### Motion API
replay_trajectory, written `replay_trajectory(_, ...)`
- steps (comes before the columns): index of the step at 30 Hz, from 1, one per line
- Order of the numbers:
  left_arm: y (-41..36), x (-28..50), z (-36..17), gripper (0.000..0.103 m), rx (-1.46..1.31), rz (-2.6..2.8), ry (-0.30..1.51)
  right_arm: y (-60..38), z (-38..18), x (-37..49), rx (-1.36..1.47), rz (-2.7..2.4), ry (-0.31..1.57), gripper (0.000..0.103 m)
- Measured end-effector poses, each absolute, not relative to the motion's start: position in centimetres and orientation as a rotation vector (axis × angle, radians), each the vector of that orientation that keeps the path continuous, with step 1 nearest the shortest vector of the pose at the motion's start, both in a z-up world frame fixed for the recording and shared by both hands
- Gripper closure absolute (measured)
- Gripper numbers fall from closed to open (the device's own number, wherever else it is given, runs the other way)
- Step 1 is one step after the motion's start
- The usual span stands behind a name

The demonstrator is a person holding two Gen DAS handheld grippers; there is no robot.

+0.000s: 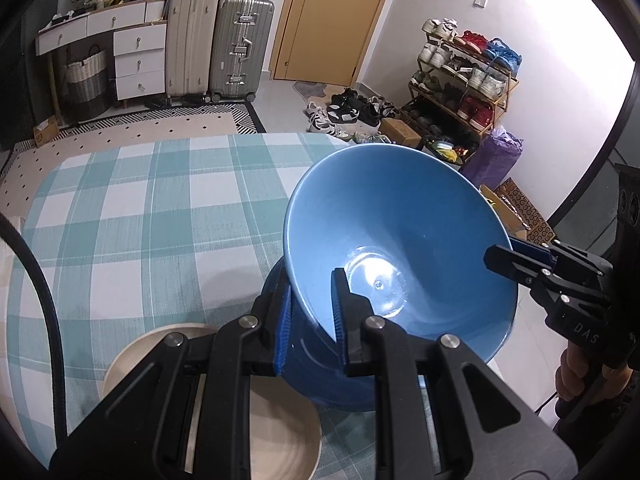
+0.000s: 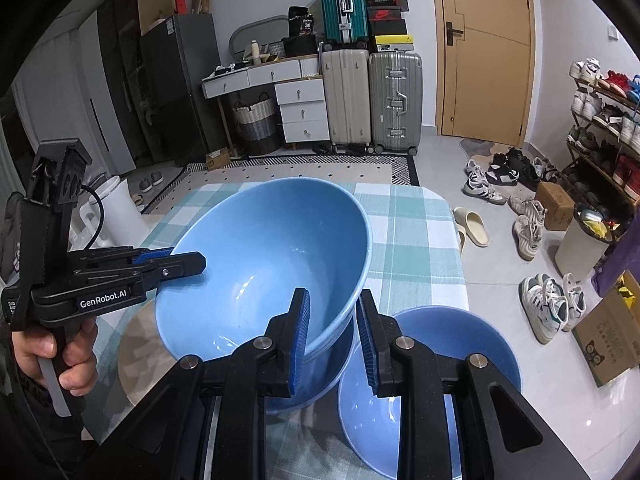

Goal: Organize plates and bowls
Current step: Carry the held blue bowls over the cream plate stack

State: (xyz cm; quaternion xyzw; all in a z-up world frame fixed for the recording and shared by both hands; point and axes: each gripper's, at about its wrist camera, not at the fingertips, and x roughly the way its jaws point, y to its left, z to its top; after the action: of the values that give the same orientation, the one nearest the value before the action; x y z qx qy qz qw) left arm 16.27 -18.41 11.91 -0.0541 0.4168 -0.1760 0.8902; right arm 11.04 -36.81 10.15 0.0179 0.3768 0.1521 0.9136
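A large blue bowl [image 1: 400, 240] is held tilted above the checked tablecloth [image 1: 140, 220]. My left gripper [image 1: 310, 320] is shut on its near rim. My right gripper [image 2: 332, 340] is shut on the opposite rim of the same bowl [image 2: 260, 264]. Each gripper shows in the other's view, the right one in the left wrist view [image 1: 516, 262] and the left one in the right wrist view [image 2: 180, 264]. A second blue bowl [image 2: 432, 380] sits on the table below my right gripper. A cream plate [image 1: 276, 428] lies under my left gripper.
The table's far edge [image 2: 400, 188] drops to a tiled floor with shoes [image 2: 528, 232] and a slipper. A shoe rack [image 1: 460, 80] stands at the right wall. A black cable [image 1: 40, 280] runs down the left of the left wrist view. A cardboard box [image 2: 608, 340] sits on the floor.
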Motion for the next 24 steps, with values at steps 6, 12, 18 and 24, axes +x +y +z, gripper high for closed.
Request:
replay_trajectory(6,-18.2,16.3,10.2,0.089,-0.099,-0.349,0.877,-36.2,8.6,10.9,0.029,0.320,0.795,0.079)
replay_trajectory(12,-17.9,16.4,8.5,0.089,-0.087,-0.337,0.891,-35.7,7.0,10.8,0.014,0.322,0.808,0.079)
replay_trajectory(18,-18.0,16.5,7.2,0.089,-0.068,-0.323,0.895,-35.0,6.1,10.9,-0.014,0.308,0.816,0.079)
replay_trajectory(24,-18.3,16.6,6.3,0.089,-0.035,-0.295,0.892,-33.8,4.6,10.7,-0.076,0.277,0.820,0.078)
